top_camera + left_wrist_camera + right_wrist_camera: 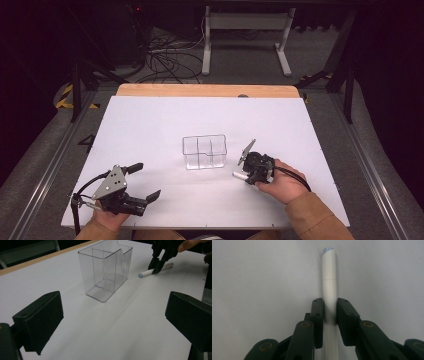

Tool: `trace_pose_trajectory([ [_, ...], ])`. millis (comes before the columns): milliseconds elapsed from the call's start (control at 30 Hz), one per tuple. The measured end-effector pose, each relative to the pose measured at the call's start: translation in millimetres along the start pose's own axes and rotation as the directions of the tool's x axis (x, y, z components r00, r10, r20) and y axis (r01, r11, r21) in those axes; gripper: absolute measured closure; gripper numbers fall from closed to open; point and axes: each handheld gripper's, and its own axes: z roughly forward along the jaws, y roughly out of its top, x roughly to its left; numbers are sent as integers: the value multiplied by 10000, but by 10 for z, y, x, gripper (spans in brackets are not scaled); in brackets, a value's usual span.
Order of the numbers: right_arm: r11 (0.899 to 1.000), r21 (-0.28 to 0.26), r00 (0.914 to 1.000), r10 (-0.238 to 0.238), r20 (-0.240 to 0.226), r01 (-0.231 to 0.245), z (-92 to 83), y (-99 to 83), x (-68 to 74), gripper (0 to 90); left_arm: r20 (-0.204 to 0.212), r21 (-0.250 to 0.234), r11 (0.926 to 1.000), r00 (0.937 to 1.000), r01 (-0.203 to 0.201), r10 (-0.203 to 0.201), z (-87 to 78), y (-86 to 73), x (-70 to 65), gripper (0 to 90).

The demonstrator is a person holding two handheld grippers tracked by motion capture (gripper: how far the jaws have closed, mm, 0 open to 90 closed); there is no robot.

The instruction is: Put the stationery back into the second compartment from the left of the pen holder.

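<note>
White cylindrical marker [329, 285] lies on the white table [150, 125], clamped by the right gripper [330, 311], while the left gripper [142, 182] rests wide open.

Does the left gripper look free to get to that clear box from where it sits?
Probably yes. The left gripper stands open, and bare table lies between it and the clear box; the right gripper works off to the side.

Marker [240, 175] lies right of organizer [204, 151] on table [150, 125].
</note>
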Motion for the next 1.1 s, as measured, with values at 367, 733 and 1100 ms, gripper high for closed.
trace_pose_trajectory([
  [367, 9997, 89, 9997, -218, 69, 217, -2, 8, 5, 787, -24, 18, 10000, 10000, -50, 50, 2, 2, -8, 25],
  [733, 9995, 4, 9995, -327, -44, 327, -26, -2, 13, 789, 26, -8, 10000, 10000, -24, 24, 3, 4, -14, 25],
  [1100, 9835, -1780, 9989, -266, 393, 331, -313, -77, 74, 789, -98, -67, 10000, 10000, 16, -17, -3, 3, -5, 25],
])
